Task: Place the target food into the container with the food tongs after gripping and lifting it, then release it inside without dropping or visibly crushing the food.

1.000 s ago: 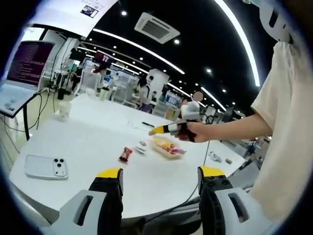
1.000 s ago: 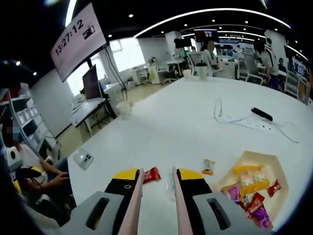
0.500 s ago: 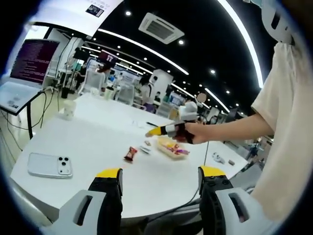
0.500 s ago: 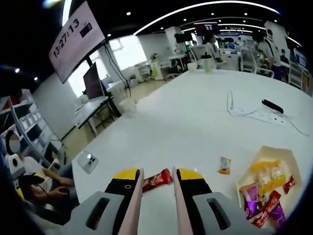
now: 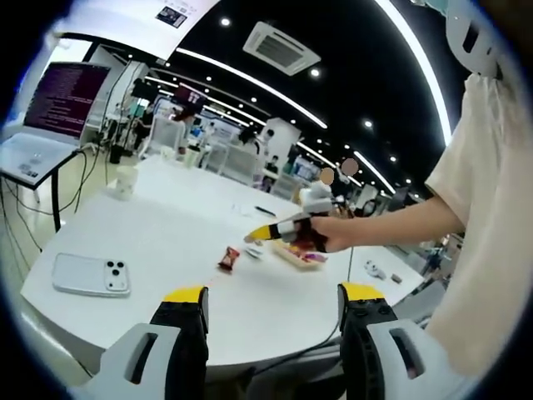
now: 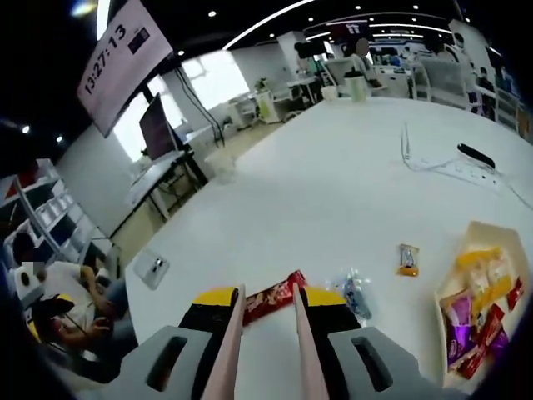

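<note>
White round surface (image 5: 166, 250) carries the items. R gripper (image 6: 266, 304) held low over it, arm stretched out from person's side; pink tongs (image 6: 226, 350) ride in its fingers, blades close together w/ narrow gap, tips straddling red snack pack (image 6: 271, 298). Container (image 6: 479, 312) w/ sweets sits well apart. L gripper (image 5: 271, 312) hangs back off surface edge, fingers spread wide, holding nothing.

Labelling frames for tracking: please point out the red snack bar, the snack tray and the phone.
red snack bar (image 6: 271, 297): right gripper view, wrapper's middle.
snack tray (image 6: 466, 242): right gripper view, upper rim.
phone (image 5: 90, 274): left gripper view, middle of its back.
</note>
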A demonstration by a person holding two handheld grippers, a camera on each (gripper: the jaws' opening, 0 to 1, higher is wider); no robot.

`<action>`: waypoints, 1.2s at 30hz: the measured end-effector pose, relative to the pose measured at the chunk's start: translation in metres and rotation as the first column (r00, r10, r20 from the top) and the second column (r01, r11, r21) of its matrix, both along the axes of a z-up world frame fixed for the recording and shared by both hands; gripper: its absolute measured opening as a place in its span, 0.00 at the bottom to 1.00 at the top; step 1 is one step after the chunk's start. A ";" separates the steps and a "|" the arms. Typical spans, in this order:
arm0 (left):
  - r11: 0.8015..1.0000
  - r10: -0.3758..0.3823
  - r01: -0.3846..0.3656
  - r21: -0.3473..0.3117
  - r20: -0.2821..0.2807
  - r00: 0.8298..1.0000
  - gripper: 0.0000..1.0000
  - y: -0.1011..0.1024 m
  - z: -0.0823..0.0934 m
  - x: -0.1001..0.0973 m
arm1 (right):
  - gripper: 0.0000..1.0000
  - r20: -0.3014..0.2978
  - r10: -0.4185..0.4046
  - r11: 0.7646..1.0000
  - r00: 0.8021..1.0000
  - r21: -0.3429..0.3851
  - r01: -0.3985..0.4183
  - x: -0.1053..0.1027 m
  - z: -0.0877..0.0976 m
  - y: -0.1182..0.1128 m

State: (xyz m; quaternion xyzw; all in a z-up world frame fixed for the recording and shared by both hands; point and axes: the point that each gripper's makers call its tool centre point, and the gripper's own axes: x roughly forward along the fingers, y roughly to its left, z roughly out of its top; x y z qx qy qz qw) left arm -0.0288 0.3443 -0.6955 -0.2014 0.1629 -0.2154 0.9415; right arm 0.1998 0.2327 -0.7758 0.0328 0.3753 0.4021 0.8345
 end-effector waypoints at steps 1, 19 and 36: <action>1.000 -0.001 0.001 -0.001 -0.004 1.000 0.62 0.000 -0.001 0.000 | 0.29 -0.004 -0.002 1.000 1.000 -0.001 0.002 -0.001 -0.001 0.001; 1.000 -0.002 0.002 0.000 -0.017 1.000 0.63 0.002 -0.004 0.002 | 0.29 -0.034 0.002 1.000 0.999 -0.023 -0.003 0.024 -0.037 0.002; 1.000 -0.004 0.004 -0.007 -0.044 0.999 0.63 -0.003 -0.011 -0.004 | 0.29 -0.042 0.043 0.998 0.998 -0.046 -0.045 0.032 -0.051 0.020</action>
